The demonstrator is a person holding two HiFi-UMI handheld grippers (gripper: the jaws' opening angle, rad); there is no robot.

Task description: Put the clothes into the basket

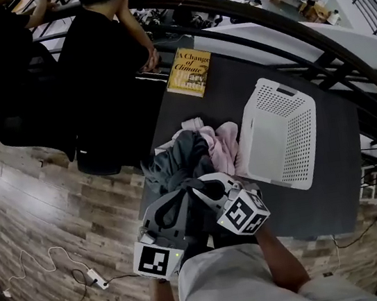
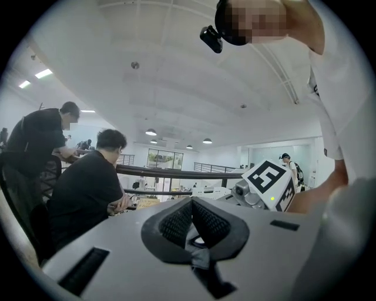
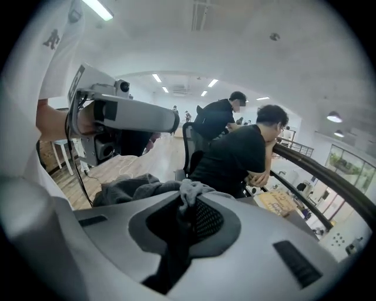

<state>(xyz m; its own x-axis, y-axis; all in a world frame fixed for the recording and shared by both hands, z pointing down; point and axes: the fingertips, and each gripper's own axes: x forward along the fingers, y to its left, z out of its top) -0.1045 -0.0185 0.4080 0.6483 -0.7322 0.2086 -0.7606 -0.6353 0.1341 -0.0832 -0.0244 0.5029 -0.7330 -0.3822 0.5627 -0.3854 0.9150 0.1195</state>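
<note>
A dark grey garment (image 1: 176,159) lies heaped on the dark table (image 1: 233,76), with a pink garment (image 1: 222,147) beside it on the right. The white perforated basket (image 1: 280,132) stands right of the pile, tipped so its bottom faces up. My right gripper (image 3: 187,203) is shut on a fold of the grey garment (image 3: 126,189), which drapes over its jaws. My left gripper (image 2: 191,214) is shut too, with a sliver of grey cloth pinched low between its pads. Both grippers (image 1: 171,205) (image 1: 204,187) hover close together over the near edge of the pile.
A yellow book (image 1: 189,72) lies at the table's far end. Two people in black (image 1: 101,61) sit at the table's left side by a curved dark railing (image 1: 296,28). A cable and power strip (image 1: 95,279) lie on the wooden floor at the left.
</note>
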